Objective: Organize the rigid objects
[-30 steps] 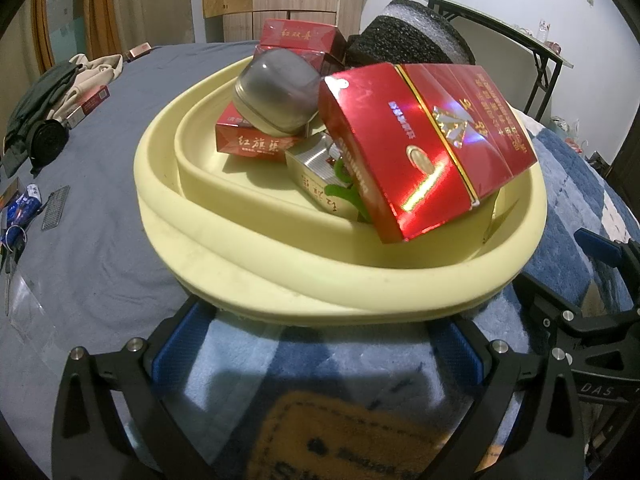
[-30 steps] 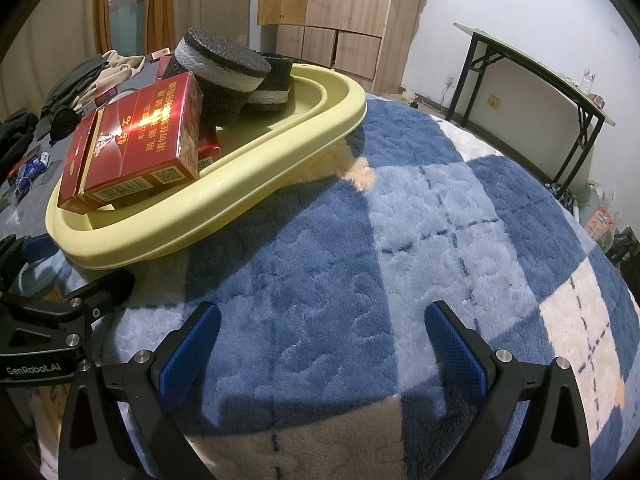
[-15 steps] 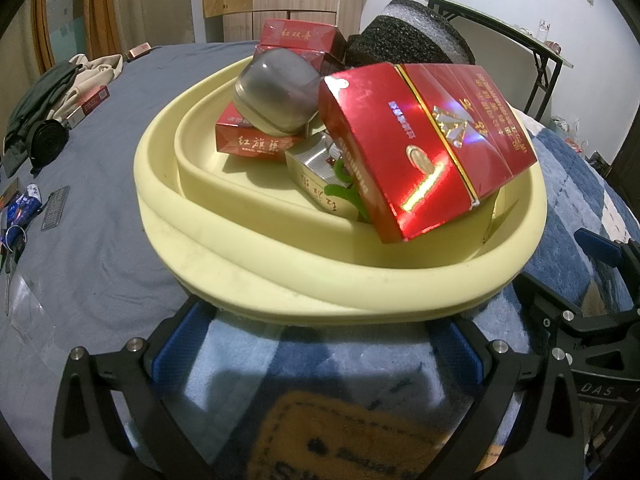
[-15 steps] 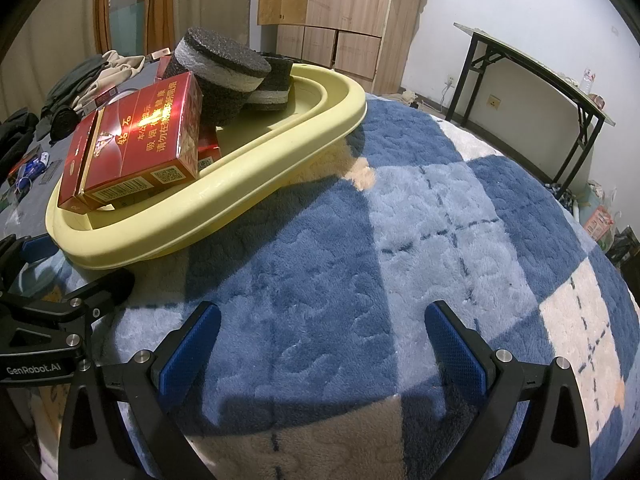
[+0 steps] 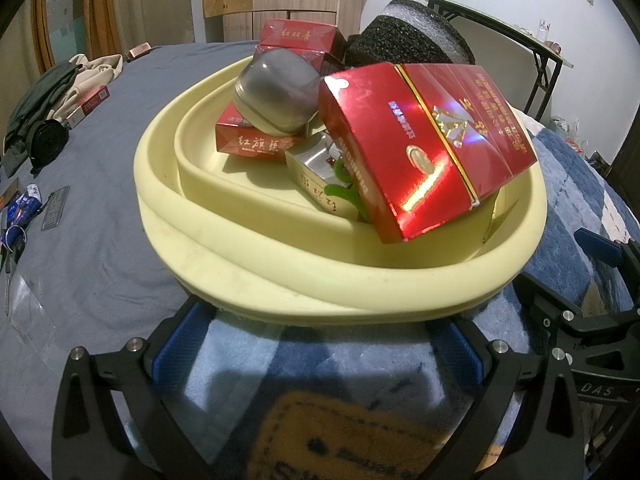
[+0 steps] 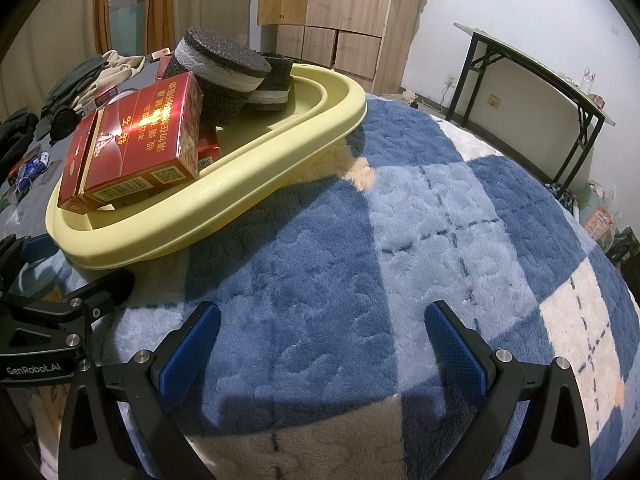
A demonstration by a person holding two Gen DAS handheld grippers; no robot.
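A pale yellow basin (image 5: pixel 224 236) sits on the blue-and-cream checked blanket (image 6: pixel 420 248), just ahead of my left claw (image 5: pixel 316 344), whose blue pads stand wide apart with nothing between them. A big glossy red carton (image 5: pixel 424 148) leans tilted over the basin's near right rim. Behind it I count two smaller red packs, one (image 5: pixel 256 142) flat under a grey rounded case (image 5: pixel 276 92), one (image 5: pixel 300 36) at the back, plus one silver pack (image 5: pixel 316 176) and a bit of green I can't identify. Two black-and-white foam discs (image 6: pixel 224 68) stack at the far side. My right claw (image 6: pixel 322 344) hovers over bare blanket, spread just as wide, empty. Open blanket runs right of the basin; small clutter lies well apart on the grey sheet (image 5: pixel 100 216) to the left
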